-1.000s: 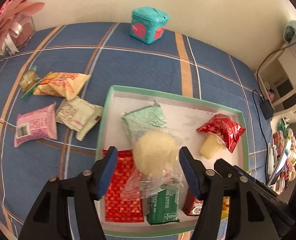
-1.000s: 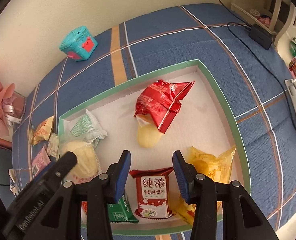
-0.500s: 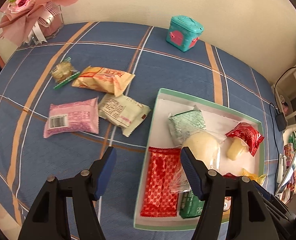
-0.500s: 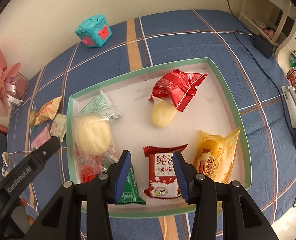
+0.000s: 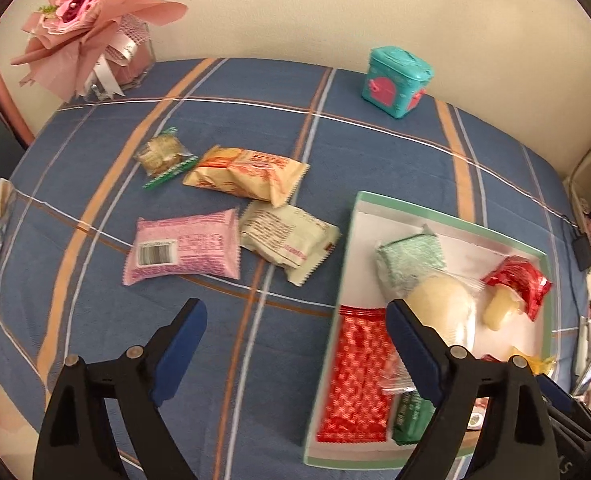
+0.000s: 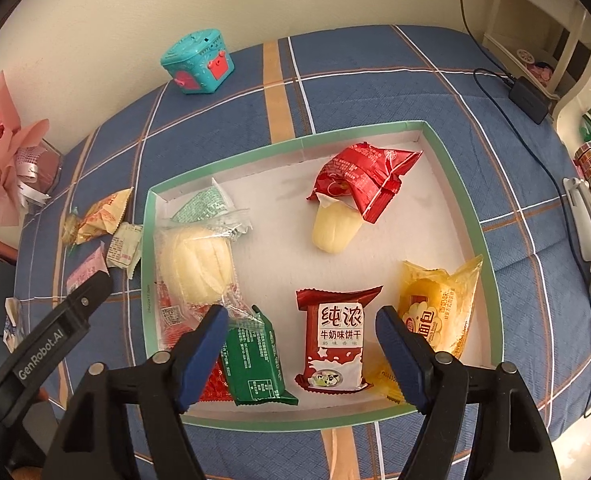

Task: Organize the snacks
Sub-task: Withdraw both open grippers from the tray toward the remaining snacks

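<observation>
The left gripper (image 5: 295,344) hangs empty over the blue plaid cloth, beside the tray (image 5: 447,218); its jaws have just been opening and now stand wide, nothing between them. The right gripper (image 6: 301,344) has also just been opening and is wide above the milk biscuit pack (image 6: 333,346), not pressing it. Seven snacks already lie in the tray. Four are left on the cloth: the pink pack (image 5: 183,246), the cream pack (image 5: 289,236), the orange pack (image 5: 247,174) and a small clear-wrapped biscuit (image 5: 163,154). The task seems more than half done.

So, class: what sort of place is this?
Probably a home bedroom or living space: a plaid cloth covers the surface, a pink bouquet stands by the wall, and cluttered shelves stand alongside.
</observation>
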